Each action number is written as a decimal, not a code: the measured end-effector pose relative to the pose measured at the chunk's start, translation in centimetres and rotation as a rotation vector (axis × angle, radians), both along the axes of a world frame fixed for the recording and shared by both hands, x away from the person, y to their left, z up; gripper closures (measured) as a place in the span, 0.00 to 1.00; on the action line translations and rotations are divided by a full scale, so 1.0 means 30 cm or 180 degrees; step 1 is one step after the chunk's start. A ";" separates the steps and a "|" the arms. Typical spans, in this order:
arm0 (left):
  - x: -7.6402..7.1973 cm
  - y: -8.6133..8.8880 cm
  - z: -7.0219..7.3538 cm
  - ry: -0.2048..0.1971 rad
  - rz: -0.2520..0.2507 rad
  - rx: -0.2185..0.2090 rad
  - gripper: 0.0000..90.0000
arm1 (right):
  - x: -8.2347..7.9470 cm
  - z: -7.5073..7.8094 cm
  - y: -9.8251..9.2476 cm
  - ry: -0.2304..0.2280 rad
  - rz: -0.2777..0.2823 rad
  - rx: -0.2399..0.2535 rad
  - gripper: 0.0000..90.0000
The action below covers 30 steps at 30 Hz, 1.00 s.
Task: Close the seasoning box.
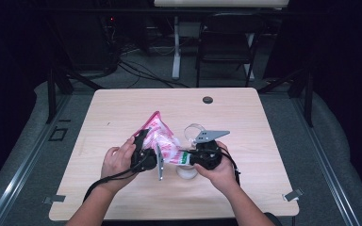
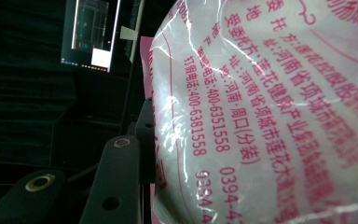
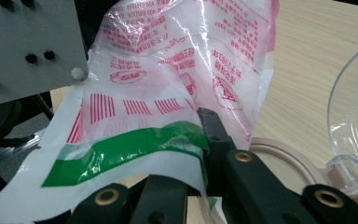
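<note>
- Plastic bag (image 1: 162, 141), clear with pink print and a green band at one end, full of white granules; held off the wooden table (image 1: 122, 108) a little toward 6 o'clock of its centre, pink sealed corner pointing to 12.
- Right gripper (image 3: 200, 154): jaws clamped on the green-banded end of the bag, film pinched between them. In the high view this gripper (image 1: 188, 159) sits at the bag's 4 o'clock.
- Left gripper (image 1: 143, 148): at the bag's 8 o'clock, pressed against it. In the left gripper view one black jaw lies along the bag's (image 2: 270, 112) edge; cannot tell whether the jaws are closed on it.
- Clear plastic container (image 3: 354, 116) with a beige ring lid (image 3: 284, 161) stands on the table just past the right gripper, toward 1 o'clock of it; looks empty.
- Judgement: bag picked up and gripped at one end, so the grasp is done. No opening shows in the film and nothing is in the container, so opening and pouring look to be left.
</note>
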<state>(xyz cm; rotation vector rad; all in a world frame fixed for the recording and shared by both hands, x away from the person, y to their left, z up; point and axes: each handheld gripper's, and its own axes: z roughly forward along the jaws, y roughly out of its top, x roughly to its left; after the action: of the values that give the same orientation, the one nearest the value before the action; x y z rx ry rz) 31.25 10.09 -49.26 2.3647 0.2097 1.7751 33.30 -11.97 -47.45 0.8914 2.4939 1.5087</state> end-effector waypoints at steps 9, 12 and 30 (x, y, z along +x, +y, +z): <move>-0.001 -0.006 0.011 -0.0051 -0.0015 0.0053 0.70 | 0.000 0.001 -0.004 -0.0003 -0.0019 0.0017 0.99; -0.002 -0.007 0.011 -0.0055 -0.0019 0.0069 0.70 | 0.000 0.001 -0.004 -0.0007 -0.0023 0.0017 0.99; -0.005 -0.007 0.015 -0.0141 -0.0050 0.0133 0.70 | 0.001 -0.002 -0.002 -0.0014 -0.0015 -0.0009 0.99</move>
<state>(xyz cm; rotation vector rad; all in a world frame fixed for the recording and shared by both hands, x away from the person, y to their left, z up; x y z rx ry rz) 31.10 9.87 -48.81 2.3457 0.1492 1.8401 33.34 -12.04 -47.51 0.8921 2.4885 1.5038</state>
